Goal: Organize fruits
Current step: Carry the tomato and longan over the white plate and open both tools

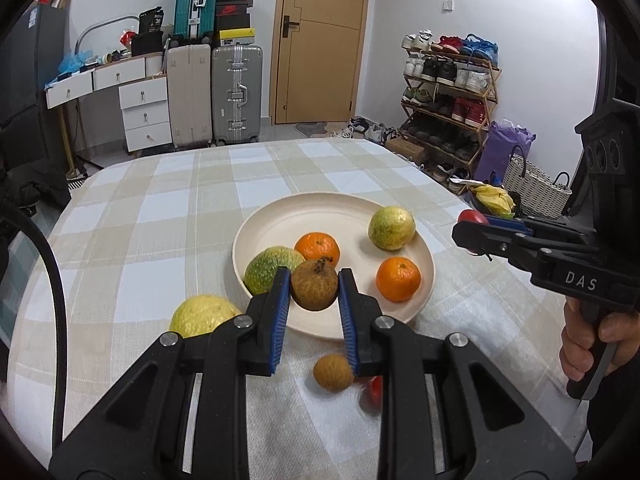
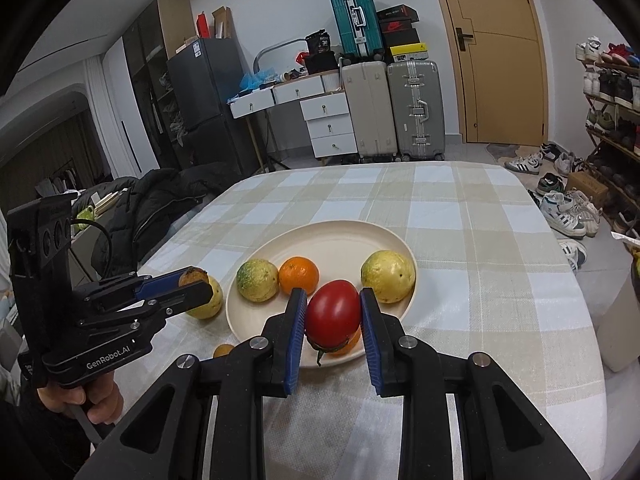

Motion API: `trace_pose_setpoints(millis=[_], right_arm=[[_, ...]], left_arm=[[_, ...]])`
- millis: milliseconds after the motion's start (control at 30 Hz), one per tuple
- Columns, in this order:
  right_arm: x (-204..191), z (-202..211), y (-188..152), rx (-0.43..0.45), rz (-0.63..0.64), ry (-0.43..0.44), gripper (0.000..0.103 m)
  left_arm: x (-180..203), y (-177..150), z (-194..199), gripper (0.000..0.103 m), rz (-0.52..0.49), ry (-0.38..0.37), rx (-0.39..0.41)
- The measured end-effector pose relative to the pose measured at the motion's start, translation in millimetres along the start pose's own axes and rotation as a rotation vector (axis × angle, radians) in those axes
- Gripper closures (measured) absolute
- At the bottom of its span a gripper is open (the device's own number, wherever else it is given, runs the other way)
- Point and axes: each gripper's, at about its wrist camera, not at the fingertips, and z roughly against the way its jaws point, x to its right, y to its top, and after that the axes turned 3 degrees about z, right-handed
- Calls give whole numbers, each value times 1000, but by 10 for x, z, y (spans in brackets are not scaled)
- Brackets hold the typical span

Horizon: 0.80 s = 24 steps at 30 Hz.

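Over the near rim of the cream plate (image 1: 256, 236), at about six o'clock on it, the left hand-held gripper (image 1: 314, 284) has its blue pads closed against the sides of a small brown rough-skinned fruit (image 1: 314, 285), held stem-up and clear of the surface, which suggests it is being carried in to join the others. Four fruits already lie on the plate: a green-mottled one (image 1: 266, 266) at seven o'clock, a mandarin (image 1: 317, 246) near the centre, a second mandarin (image 1: 398, 279) at four o'clock, and a yellow-green round fruit (image 1: 391, 227) at two o'clock. Loose on the checked cloth of the bench (image 1: 160, 208) are a yellow fruit (image 1: 202, 314) just outside the plate at eight o'clock, a second small brown fruit (image 1: 333, 371) below the left fingers, and a blurred red thing (image 1: 374, 394) beside it that I cannot identify. The right hand-held gripper (image 2: 333, 312) is likewise clamped on a red tomato (image 2: 333, 312), stalk downward, poised above the plate's near edge, where it hides most of the nearer mandarin. From the left camera it sits at three o'clock, well apart from the left tool, so the two loads should not collide if both descend. My reading is that collecting is well along, with at least two or three pieces left outside. Both held fruits look soft-skinned, so a light squeeze and a low release would keep them from bruising or rolling off the shallow rim.
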Motion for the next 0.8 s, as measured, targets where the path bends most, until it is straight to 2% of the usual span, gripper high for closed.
trace_pose_setpoints(millis=[400, 800], right_arm=[[72, -166, 107, -11, -36, 17, 76], [143, -433, 103, -51, -84, 26, 76]], left_arm=[[-1, 124, -179, 82, 10, 18, 26], [18, 121, -431, 82, 1, 30, 2]])
